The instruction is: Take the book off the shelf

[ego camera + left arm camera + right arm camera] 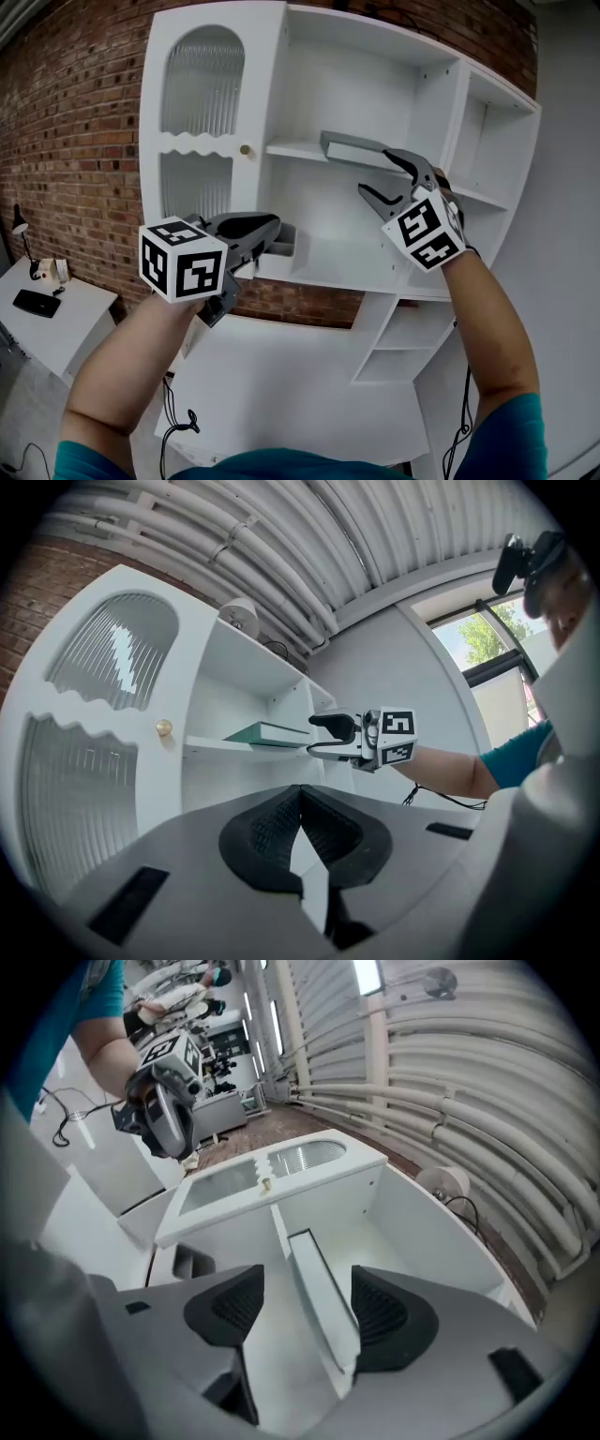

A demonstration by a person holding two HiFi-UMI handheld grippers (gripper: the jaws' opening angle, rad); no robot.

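You're lined up on the book (349, 147) on the shelf (292, 150), right gripper (375, 174) spread wide, left gripper (281, 238) pressed shut, so next slide those jaws round it.

The head view faces the white shelf (298, 149) from behind both arms, fairly near. The left hand-held gripper (279, 239) view looks in from the lower left. The right hand-held gripper (375, 172) view, rolled sideways, sits close at the shelf's front edge, and all three share the book (352, 145).
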